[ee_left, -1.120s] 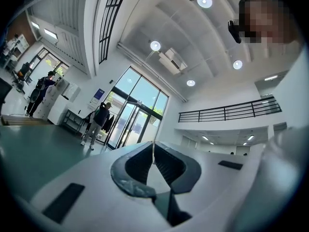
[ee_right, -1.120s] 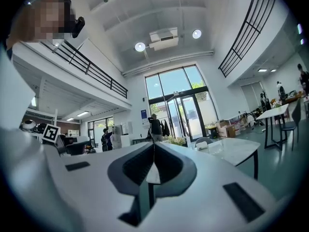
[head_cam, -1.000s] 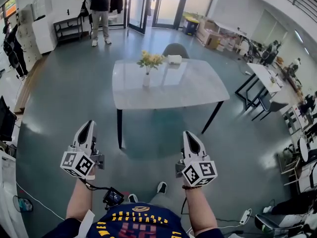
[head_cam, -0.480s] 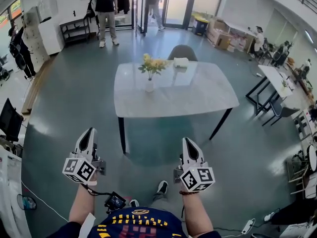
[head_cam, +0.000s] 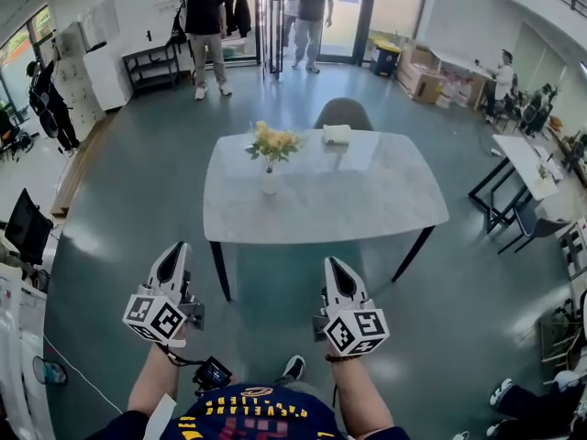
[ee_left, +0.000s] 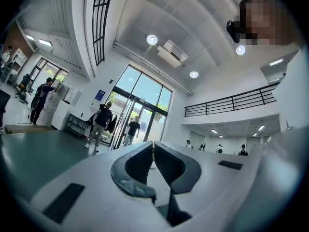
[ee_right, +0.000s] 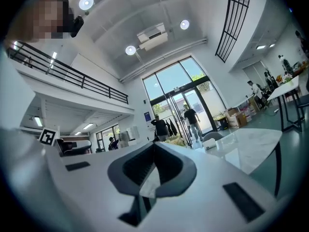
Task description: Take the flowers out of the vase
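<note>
A small white vase (head_cam: 269, 183) holding yellow flowers (head_cam: 271, 142) stands on the left part of a white marble table (head_cam: 367, 200) ahead of me. Both grippers are held out low, well short of the table's near edge and apart from the vase. My left gripper (head_cam: 176, 248) is shut with nothing in it, and its pads meet at the tip in the left gripper view (ee_left: 153, 144). My right gripper (head_cam: 330, 262) is shut and empty too (ee_right: 154, 143). In the right gripper view the flowers (ee_right: 176, 140) show just past the jaws, with the table (ee_right: 246, 149) to the right.
A white box (head_cam: 337, 134) lies at the table's far edge, with a grey chair (head_cam: 344, 113) behind it. Two people (head_cam: 208, 26) stand near the glass doors and another person (head_cam: 50, 99) at the left. More tables (head_cam: 523, 163) and clutter fill the right side.
The table and vase have come nearer and look larger as I walk forward with both grippers held out. Both grippers have stayed shut. A second person has appeared at the doors.
</note>
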{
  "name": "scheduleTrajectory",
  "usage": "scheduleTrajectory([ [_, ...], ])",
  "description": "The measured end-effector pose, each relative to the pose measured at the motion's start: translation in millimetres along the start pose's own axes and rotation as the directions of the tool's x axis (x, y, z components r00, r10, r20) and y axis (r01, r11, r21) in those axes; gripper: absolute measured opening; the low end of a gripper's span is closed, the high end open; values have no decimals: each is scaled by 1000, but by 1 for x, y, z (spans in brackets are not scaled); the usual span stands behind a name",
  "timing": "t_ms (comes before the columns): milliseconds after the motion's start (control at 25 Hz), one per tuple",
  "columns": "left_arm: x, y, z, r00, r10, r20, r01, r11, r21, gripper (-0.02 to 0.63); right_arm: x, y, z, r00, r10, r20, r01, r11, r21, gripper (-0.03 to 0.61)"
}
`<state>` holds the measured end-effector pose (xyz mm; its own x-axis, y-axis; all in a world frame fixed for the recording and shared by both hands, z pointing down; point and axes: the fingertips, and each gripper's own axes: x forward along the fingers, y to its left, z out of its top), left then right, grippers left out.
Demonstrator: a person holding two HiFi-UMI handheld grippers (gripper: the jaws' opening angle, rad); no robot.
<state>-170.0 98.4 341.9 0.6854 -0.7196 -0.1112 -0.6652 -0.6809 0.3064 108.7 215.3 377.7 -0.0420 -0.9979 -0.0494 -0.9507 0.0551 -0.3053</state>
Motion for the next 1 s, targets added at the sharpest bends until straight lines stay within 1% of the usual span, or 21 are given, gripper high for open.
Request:
scheduleTrajectory([
  [80,11,-9,-2,1000,5,2,-5,1000,8,9,6,-9,4,1000,21,-1,-21,1000,3,6],
  [320,35,-30,-13,1000,29,5,-29,1000,-4,9,17,-36,8,997,75,-24,-75,997,5,6],
  [520,49,-49,-23,999,29,-12,-29,1000,4,9,18,-57,10,996,85,-35,-85,996,15,6],
  [760,64,-46,-26,999,42,-13,-42,999,6,9,31,-67,8,994,98,-45,-97,995,19,7],
  [1000,92,-28,-35,999,34,-17,-34,999,-28,9,54,-78,3,995,79,-63,-78,997,9,8],
])
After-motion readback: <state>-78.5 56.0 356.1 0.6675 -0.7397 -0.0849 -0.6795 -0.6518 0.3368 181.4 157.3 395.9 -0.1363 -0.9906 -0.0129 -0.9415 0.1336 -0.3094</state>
